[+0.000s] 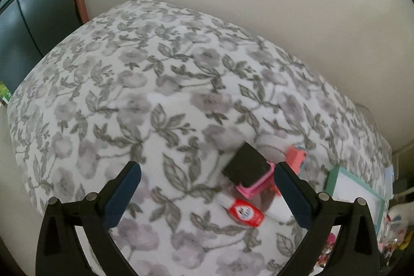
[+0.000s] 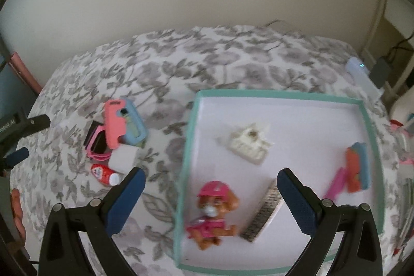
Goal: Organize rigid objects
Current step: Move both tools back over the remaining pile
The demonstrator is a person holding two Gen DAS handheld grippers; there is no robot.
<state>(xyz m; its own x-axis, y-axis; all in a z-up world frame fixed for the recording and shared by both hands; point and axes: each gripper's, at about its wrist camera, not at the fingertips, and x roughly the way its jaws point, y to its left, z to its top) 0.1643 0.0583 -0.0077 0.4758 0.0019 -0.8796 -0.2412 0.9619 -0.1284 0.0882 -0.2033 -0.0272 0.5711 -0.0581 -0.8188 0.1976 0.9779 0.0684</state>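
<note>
Floral bedspread (image 2: 181,64) carried a teal-rimmed tray (image 2: 279,93) already holding a pup figure (image 2: 214,214); pink smartwatch (image 2: 97,144) and red tube (image 2: 102,173) waited beside its left edge; left gripper (image 1: 207,195) and right gripper (image 2: 211,201) both gaped wide, empty.

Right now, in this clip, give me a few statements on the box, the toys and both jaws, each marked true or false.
1. The dog figure lies inside the box. True.
2. The left gripper is shut on the red tube. False: its jaws are open and hold nothing.
3. The white clip lies in the box. True.
4. The pink case is in the box. False: it lies on the floral cover, left of the box.
5. The right gripper holds the dog figure. False: its jaws are open and empty.
</note>
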